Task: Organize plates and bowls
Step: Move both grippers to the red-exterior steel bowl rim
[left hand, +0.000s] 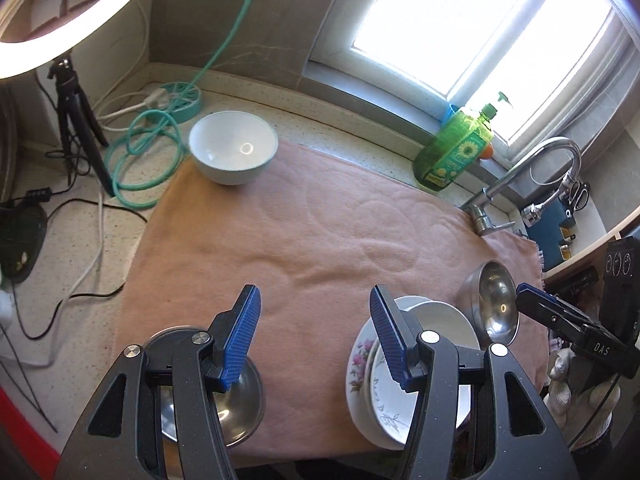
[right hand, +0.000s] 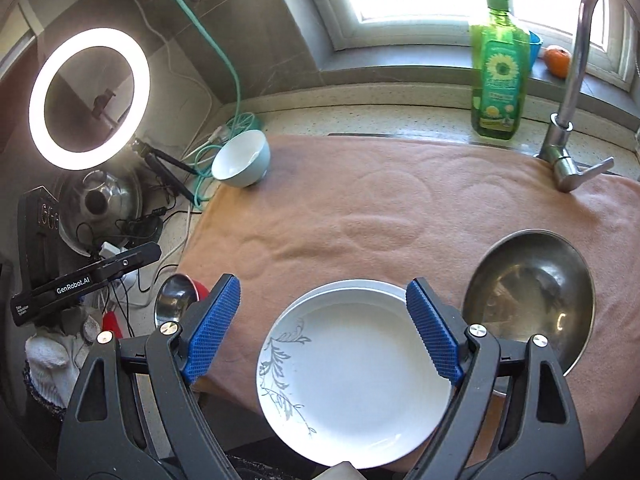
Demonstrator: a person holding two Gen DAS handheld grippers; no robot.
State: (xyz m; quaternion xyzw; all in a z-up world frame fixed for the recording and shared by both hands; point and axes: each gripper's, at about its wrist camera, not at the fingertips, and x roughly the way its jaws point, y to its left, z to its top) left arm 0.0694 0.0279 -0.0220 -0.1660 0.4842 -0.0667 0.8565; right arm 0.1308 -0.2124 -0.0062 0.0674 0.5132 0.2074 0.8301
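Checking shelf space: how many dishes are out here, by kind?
White ceramic bowl: 1
Steel bowls: 2
Plates, in one stack: 3 visible
Total: 6

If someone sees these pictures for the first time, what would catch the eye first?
Probably the stack of plates at the near edge of the pink towel, the top one white with a grey leaf pattern, lying below the open right tool. Next, the glowing ring light at the far left and the green soap bottle by the bright window.
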